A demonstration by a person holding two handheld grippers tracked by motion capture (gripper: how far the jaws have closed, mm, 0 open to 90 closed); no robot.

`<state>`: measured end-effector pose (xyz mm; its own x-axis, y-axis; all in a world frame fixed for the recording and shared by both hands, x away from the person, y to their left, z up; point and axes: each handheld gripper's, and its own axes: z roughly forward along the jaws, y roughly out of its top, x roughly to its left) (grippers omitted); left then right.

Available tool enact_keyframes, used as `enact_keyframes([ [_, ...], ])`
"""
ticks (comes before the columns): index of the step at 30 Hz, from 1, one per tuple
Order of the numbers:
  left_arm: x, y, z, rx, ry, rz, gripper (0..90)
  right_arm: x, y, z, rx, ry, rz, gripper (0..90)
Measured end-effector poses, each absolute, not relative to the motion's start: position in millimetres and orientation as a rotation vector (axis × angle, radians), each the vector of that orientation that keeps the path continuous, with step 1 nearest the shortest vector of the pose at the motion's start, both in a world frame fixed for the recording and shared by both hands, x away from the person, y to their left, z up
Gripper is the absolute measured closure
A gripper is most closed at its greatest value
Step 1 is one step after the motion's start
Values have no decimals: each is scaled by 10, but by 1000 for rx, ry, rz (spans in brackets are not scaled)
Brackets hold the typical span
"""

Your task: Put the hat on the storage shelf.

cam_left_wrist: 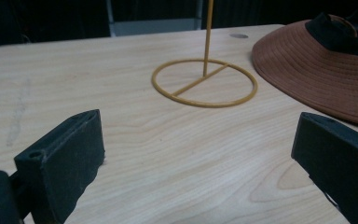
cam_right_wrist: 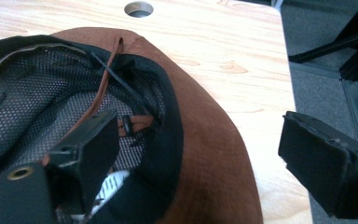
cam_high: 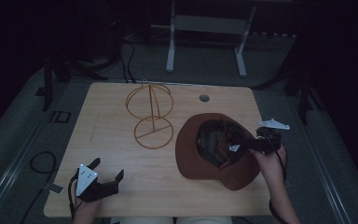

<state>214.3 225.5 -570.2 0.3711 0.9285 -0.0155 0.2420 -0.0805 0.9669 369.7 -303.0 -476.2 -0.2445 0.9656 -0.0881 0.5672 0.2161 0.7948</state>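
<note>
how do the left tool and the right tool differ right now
The left tool sits near the table's front left corner with bare wood between its jaws; the right tool reaches over the brown hat. The left tool touches nothing, while the right tool has one jaw inside the hat's mesh lining and the other outside the brim. Both are black, hand-held and open.

No lettering, number or brand mark can be read anywhere. A small white tag (cam_right_wrist: 109, 184) sewn inside the brown brimmed fabric hat (cam_right_wrist: 205, 154) carries dark marks, but these are too blurred to make out.
</note>
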Motion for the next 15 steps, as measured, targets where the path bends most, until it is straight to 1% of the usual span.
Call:
enact_keyframes([
  [2,2131,2229,-5693,1593,1074,861,29,3773,-2975,-4796,1421,1942,843,152],
  [3,2128,2222,-5689,1602,1065,862,29,3811,-2942,-4828,1423,1952,819,159],
  [4,2127,2217,-5689,1603,1066,855,29,3845,-2913,-4861,1421,1965,807,209],
  [6,2135,2213,-5696,1602,1070,837,29,3926,-2871,-4936,1426,1992,779,236],
  [7,2139,2213,-5700,1610,1071,830,29,4002,-2830,-5002,1416,2014,725,268],
  [9,2145,2214,-5707,1613,1075,821,29,4040,-2816,-5034,1421,2017,708,286],
  [10,2146,2216,-5708,1614,1076,820,29,4102,-2794,-5102,1418,2040,662,326],
  [11,2145,2218,-5708,1613,1078,825,29,4102,-2794,-5102,1418,2040,662,326],
  [13,2145,2224,-5706,1611,1080,820,29,4148,-2767,-5209,1411,2059,603,394],
  [14,2145,2224,-5706,1610,1086,822,29,4148,-2767,-5209,1411,2059,603,394],
  [15,2147,2226,-5707,1611,1087,816,30,4149,-2758,-5235,1406,2057,595,420],
])
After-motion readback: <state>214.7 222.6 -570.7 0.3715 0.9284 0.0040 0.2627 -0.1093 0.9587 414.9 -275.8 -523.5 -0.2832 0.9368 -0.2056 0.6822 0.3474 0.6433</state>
